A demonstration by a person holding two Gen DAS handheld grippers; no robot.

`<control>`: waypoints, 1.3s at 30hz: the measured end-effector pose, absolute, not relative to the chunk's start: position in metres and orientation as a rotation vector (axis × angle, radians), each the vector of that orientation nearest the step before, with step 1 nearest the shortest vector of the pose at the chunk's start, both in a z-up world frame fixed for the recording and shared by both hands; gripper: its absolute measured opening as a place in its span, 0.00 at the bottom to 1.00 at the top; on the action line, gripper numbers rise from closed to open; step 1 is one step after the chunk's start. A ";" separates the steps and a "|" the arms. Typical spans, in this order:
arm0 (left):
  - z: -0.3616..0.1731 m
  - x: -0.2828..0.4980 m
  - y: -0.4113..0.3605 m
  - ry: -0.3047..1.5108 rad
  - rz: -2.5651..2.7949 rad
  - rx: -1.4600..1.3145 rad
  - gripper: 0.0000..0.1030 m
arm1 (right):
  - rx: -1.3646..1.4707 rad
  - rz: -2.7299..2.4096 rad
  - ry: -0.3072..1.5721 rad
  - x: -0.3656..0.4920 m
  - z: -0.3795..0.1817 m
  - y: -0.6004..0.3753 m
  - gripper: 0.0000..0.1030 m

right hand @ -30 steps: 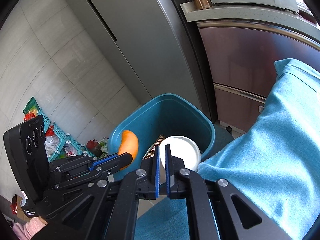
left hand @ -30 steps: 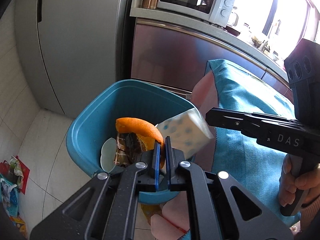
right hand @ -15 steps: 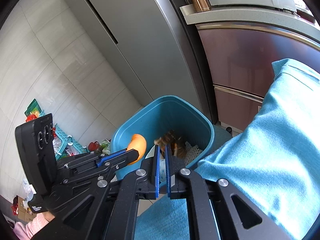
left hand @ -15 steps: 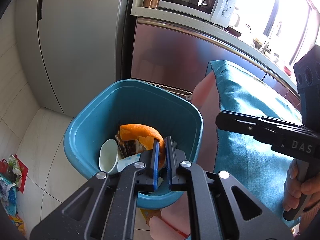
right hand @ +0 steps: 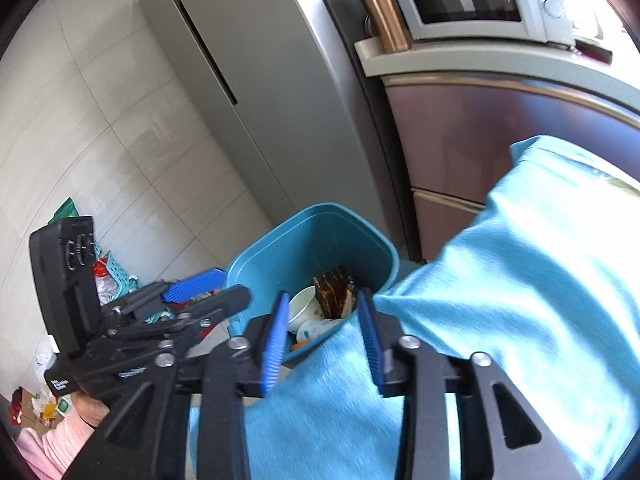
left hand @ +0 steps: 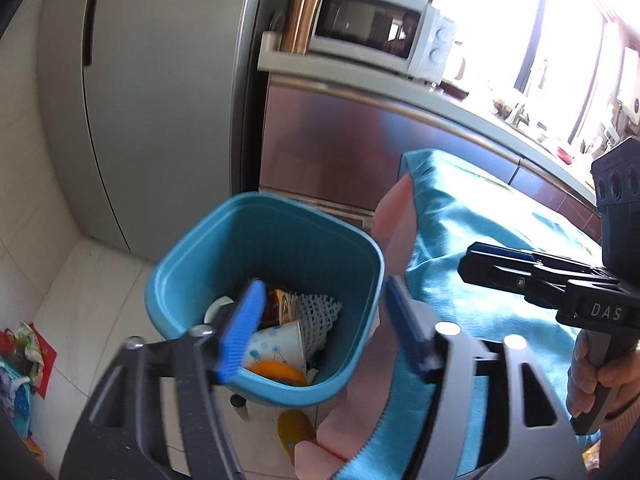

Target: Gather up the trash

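Note:
A blue trash bin (left hand: 280,240) stands on the floor beside the table; it also shows in the right wrist view (right hand: 320,236). Inside lie a dotted paper cup (left hand: 276,346), an orange peel (left hand: 272,370), a brown wrapper (left hand: 280,300), white foam netting (left hand: 318,314) and a white bowl (right hand: 302,308). My left gripper (left hand: 324,316) is open and empty above the bin. My right gripper (right hand: 324,324) is open and empty over the table's edge, next to the bin. The right gripper also shows at the right of the left wrist view (left hand: 476,266).
A blue cloth (left hand: 500,280) covers the table to the right of the bin. A grey fridge (left hand: 160,100), a cabinet (left hand: 360,140) and a microwave (left hand: 372,28) stand behind. Bags and baskets (right hand: 108,276) sit on the floor at the left.
Both grippers have opened. The orange peel and the paper cup have dropped into the bin. The right gripper has drawn back a little.

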State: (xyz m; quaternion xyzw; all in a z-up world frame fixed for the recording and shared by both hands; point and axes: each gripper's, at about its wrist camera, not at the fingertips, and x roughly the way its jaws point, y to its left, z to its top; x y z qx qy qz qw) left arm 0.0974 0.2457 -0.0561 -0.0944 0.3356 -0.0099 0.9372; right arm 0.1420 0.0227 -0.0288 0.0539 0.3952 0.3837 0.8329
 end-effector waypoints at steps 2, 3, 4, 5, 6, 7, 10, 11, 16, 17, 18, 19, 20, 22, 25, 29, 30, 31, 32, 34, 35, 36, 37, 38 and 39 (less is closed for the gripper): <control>-0.047 0.087 0.239 0.649 -0.021 -0.169 0.75 | 0.108 0.799 0.816 0.135 -0.025 0.011 0.45; -0.043 0.082 0.236 0.629 -0.022 -0.161 0.83 | 0.106 0.789 0.802 0.130 -0.023 0.005 0.48; -0.039 0.076 0.232 0.605 -0.024 -0.154 0.91 | 0.109 0.779 0.788 0.126 -0.022 -0.004 0.54; -0.035 0.070 0.228 0.586 -0.022 -0.146 0.94 | 0.111 0.769 0.776 0.122 -0.021 -0.011 0.57; -0.032 0.064 0.222 0.568 -0.022 -0.134 0.94 | 0.111 0.755 0.760 0.117 -0.019 -0.020 0.58; -0.029 0.059 0.217 0.555 -0.025 -0.124 0.94 | 0.106 0.739 0.746 0.112 -0.019 -0.027 0.63; -0.021 0.045 0.201 0.514 -0.027 -0.111 0.94 | 0.081 0.682 0.696 0.093 -0.017 -0.050 0.77; -0.019 0.040 0.196 0.502 -0.028 -0.108 0.94 | 0.071 0.657 0.678 0.087 -0.017 -0.056 0.80; -0.011 0.018 0.163 0.433 -0.022 -0.098 0.94 | 0.031 0.508 0.567 0.050 -0.015 -0.095 0.93; -0.010 0.014 0.155 0.419 -0.021 -0.092 0.94 | 0.030 0.484 0.549 0.043 -0.014 -0.103 0.93; -0.009 0.009 0.149 0.406 -0.018 -0.087 0.94 | 0.031 0.464 0.536 0.039 -0.013 -0.109 0.93; -0.008 0.005 0.142 0.392 -0.010 -0.083 0.94 | 0.032 0.435 0.523 0.034 -0.012 -0.116 0.93; -0.006 0.001 0.135 0.379 -0.007 -0.079 0.94 | 0.035 0.411 0.508 0.030 -0.010 -0.123 0.93; -0.003 -0.007 0.121 0.355 -0.001 -0.072 0.94 | 0.040 0.360 0.469 0.018 -0.007 -0.135 0.93; 0.002 -0.016 0.103 0.325 -0.002 -0.056 0.94 | 0.054 0.296 0.426 0.001 -0.006 -0.152 0.93; 0.007 -0.025 0.083 0.289 -0.019 -0.046 0.94 | 0.055 0.243 0.391 -0.020 -0.005 -0.173 0.93; 0.009 -0.029 0.079 0.281 -0.021 -0.040 0.94 | 0.051 0.228 0.382 -0.025 -0.005 -0.177 0.93; 0.009 -0.032 0.074 0.274 -0.016 -0.032 0.94 | 0.052 0.215 0.373 -0.029 -0.005 -0.180 0.93; 0.009 -0.035 0.069 0.263 -0.014 -0.021 0.94 | 0.055 0.207 0.364 -0.033 -0.004 -0.183 0.93; 0.010 -0.038 0.061 0.251 -0.016 -0.011 0.94 | 0.057 0.181 0.341 -0.041 -0.003 -0.190 0.93; 0.009 -0.040 0.057 0.247 -0.021 -0.011 0.94 | 0.057 0.170 0.332 -0.046 -0.003 -0.192 0.93; 0.009 -0.043 0.054 0.242 -0.024 -0.011 0.94 | 0.057 0.160 0.321 -0.051 -0.002 -0.195 0.93; 0.009 -0.045 0.050 0.236 -0.025 -0.010 0.94 | 0.058 0.150 0.310 -0.056 -0.002 -0.198 0.93; 0.009 -0.046 0.049 0.232 -0.031 -0.009 0.94 | 0.059 0.144 0.303 -0.059 -0.002 -0.200 0.93; 0.009 -0.048 0.046 0.228 -0.036 -0.008 0.94 | 0.059 0.137 0.300 -0.061 -0.002 -0.202 0.93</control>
